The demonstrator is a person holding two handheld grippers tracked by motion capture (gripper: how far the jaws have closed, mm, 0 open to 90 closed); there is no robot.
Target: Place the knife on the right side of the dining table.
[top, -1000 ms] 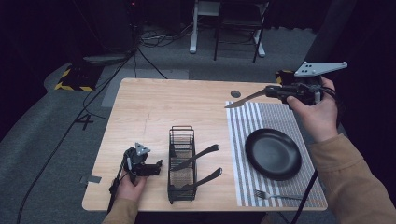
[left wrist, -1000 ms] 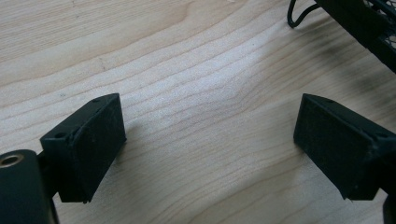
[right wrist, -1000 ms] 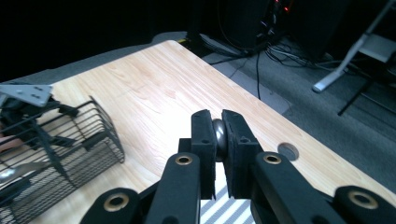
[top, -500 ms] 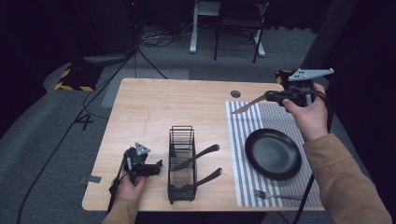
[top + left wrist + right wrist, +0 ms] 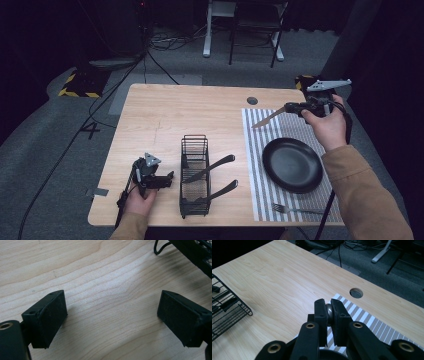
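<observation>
Plate (image 5: 292,165) on mat (image 5: 260,200) — rack (image 5: 195,175) leftward

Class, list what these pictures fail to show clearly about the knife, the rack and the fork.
- Knife: in the right gripper view the right tool's pads hide all but a metal sliver.
- Rack: cut off by the frame edge in both gripper views.
- Fork: too small in the high view to count tines.

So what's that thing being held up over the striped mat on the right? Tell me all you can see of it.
It looks like a table knife, silvery and metallic, slim, with a pointed blade. The right gripper is shut on its handle end, and in the right gripper view a rounded metal end sits pinched between the two black pads. The knife is held nearly level in the air, its blade sticking out to the left above the far corner of the striped mat, beyond the black plate. Only the gripper touches it.
</observation>
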